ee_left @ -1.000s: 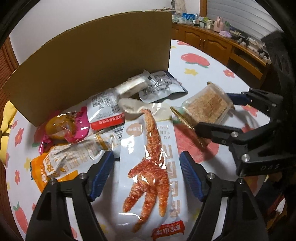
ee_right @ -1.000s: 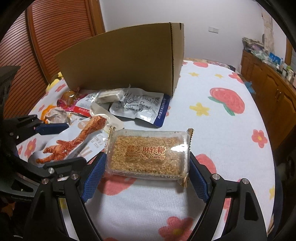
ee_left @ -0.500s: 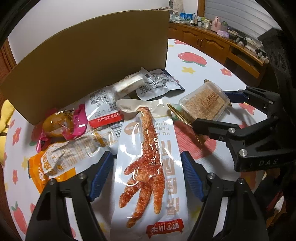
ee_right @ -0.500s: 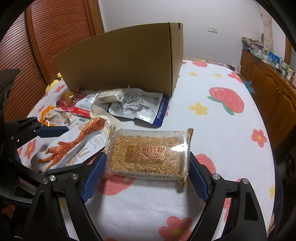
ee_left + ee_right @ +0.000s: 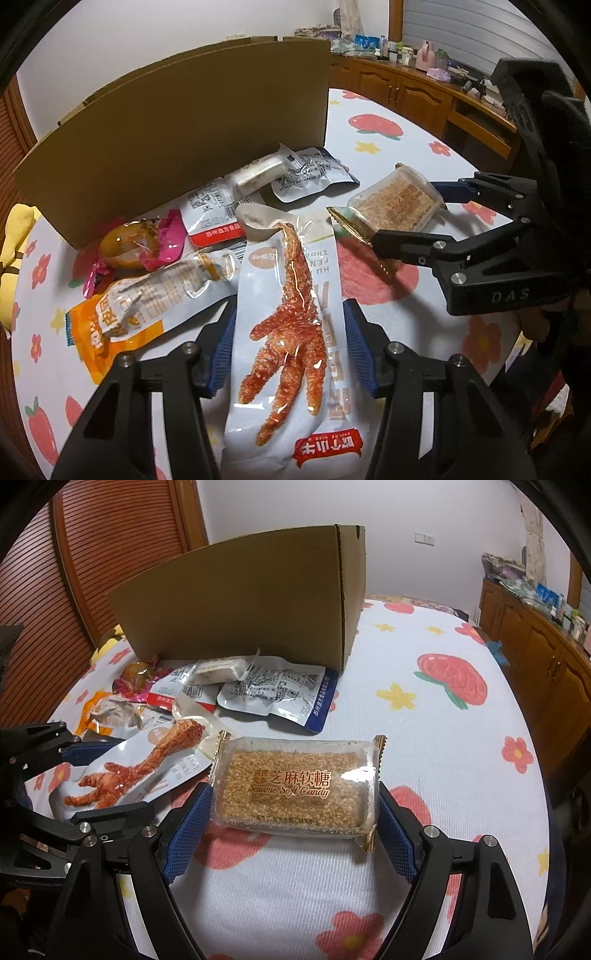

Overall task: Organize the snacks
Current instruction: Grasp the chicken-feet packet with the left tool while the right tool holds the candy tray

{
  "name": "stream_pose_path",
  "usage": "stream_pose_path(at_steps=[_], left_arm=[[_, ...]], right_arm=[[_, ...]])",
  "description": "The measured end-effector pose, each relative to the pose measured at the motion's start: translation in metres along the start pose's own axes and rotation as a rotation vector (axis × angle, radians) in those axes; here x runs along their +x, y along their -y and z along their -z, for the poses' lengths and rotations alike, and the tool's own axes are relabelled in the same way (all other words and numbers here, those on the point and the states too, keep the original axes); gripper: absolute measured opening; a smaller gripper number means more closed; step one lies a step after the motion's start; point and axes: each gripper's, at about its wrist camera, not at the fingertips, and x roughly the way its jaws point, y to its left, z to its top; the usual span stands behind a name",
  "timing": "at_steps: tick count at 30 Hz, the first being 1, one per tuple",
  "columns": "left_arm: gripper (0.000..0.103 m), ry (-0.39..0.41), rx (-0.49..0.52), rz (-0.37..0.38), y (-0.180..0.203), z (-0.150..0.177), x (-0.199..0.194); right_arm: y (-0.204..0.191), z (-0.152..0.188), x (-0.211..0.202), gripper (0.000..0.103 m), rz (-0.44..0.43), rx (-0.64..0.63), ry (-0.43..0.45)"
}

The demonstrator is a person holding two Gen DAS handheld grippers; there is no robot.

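Blue-padded left tongs (image 5: 288,345) clamped on chicken-foot packet (image 5: 291,332); right tongs (image 5: 293,821) gripping sesame candy pack (image 5: 295,786), at three o'clock of packet. Cardboard box (image 5: 240,602) at twelve o'clock on worktop (image 5: 424,720).

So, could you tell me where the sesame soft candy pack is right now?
The sesame soft candy pack sits between the right gripper's fingers, beside the chicken foot packet.
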Motion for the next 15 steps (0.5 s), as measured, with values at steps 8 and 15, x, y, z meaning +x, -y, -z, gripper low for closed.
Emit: stream_pose_path(at_steps=[8, 15], left_arm=[[0.054, 0.041, -0.028, 0.013, -0.007, 0.003, -0.016], [0.054, 0.088, -0.044, 0.010, -0.010, -0.001, -0.031]], right_arm=[[0.000, 0.000, 0.000, 0.086, 0.000, 0.000, 0.000], [0.001, 0.001, 0.001, 0.086, 0.004, -0.001, 0.000]])
